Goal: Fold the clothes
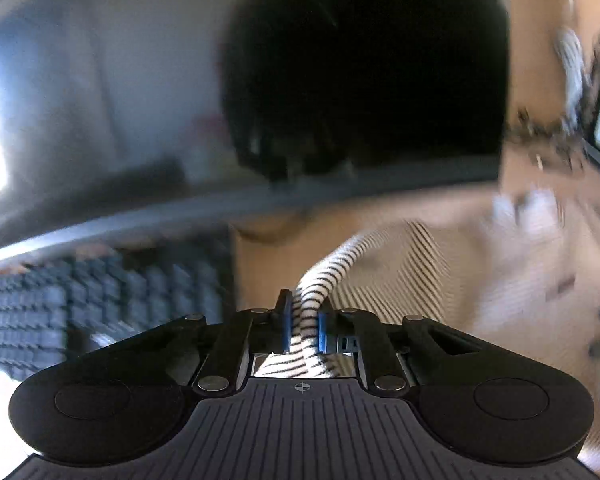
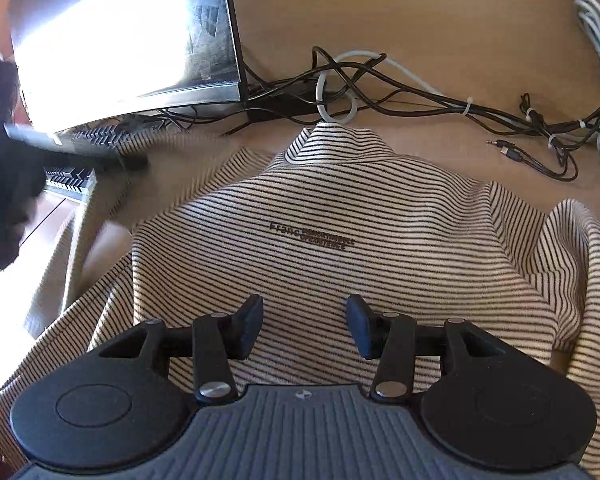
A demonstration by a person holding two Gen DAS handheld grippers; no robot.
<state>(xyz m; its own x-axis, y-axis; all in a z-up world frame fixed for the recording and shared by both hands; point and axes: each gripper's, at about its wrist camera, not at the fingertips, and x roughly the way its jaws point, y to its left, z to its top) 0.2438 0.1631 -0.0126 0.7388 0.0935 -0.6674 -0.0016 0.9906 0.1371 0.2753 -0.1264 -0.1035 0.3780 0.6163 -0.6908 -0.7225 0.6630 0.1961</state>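
- Lay spread across the tan wooden desk (image 2: 440, 12): a cream striped shirt (image 2: 340, 208) of soft ribbed knit with thin dark stripes, stand-up collar toward 12 o'clock, a small line of dark lettering mid-chest.
- Clenched on a bunched fold of that striped cloth: the left gripper (image 1: 304, 322), blue pads pinching the fabric — the rest trailing off toward 1 o'clock.
- Hung just above the shirt's lower front with black fingers parted, nothing between them: the right gripper (image 2: 304, 326).
- Smeared by motion blur in the left wrist view: a dark keyboard (image 1: 60, 304) at 9 o'clock and a large black shape at 12 o'clock, not identifiable.
- Washed out by glare at 10 o'clock in the right wrist view: a monitor (image 2: 124, 32), its screen unreadable.
- Tangled beyond the collar — black and white cables (image 2: 380, 80), glossy, looped, running toward 3 o'clock and cut off by the edge.
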